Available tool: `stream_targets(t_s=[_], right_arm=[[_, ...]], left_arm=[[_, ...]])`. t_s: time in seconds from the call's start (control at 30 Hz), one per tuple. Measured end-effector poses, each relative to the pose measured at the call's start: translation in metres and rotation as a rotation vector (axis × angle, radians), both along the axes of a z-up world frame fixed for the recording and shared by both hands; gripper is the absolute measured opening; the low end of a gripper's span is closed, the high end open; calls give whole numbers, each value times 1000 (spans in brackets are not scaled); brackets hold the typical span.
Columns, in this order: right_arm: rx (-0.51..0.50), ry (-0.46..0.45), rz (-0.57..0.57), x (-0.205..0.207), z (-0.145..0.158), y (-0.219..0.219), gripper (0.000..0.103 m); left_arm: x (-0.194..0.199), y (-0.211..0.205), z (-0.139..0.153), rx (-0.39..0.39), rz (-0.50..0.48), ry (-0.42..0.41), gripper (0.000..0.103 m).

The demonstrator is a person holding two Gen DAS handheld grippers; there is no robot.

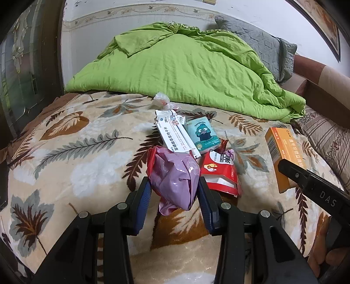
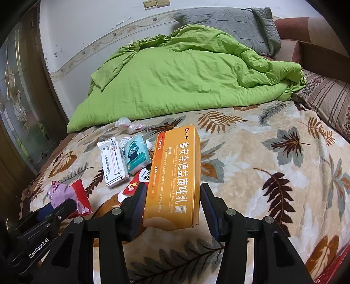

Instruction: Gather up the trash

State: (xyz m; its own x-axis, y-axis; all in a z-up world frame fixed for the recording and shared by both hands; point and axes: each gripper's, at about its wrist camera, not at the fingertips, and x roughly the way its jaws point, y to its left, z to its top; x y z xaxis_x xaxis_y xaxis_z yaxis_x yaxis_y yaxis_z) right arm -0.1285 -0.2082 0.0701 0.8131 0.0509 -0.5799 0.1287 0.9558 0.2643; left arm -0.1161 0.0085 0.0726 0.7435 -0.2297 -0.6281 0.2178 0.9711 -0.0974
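A bed is filling both views, covered by a plush leaf-print blanket (image 1: 72,157) in cream, brown and grey; a rumpled green quilt (image 1: 186,72) is lying across its far half at twelve o'clock, with a grey quilted pillow (image 1: 262,45) leaning behind it at one o'clock and a striped pillow (image 2: 328,102) sitting at the right edge; a white wall with a patterned border strip (image 1: 131,13) is running behind the bed, and a dark wooden door with decorated glass (image 1: 19,72) is standing at nine o'clock.

The left gripper (image 1: 175,192) is clamping a crumpled purple bag (image 1: 172,174) with a red wrapper behind it, held above the blanket; the right gripper (image 2: 172,205) is gripping an orange box (image 2: 177,174) between its pads.

The remaining trash is lying mid-bed at twelve o'clock from the left gripper: a white medicine box (image 1: 172,135), a teal tissue pack (image 1: 202,136), a red pouch (image 1: 221,172), and a clear plastic scrap (image 1: 163,101) near the quilt's edge.
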Motion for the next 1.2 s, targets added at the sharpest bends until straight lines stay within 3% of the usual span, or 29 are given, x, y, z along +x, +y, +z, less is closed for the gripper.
stream_targets(t_s=[1.2], right_arm=[[-8,-7,5,-2,1,1,54]], left_arm=[[0,3,0,-4,9,1,41]])
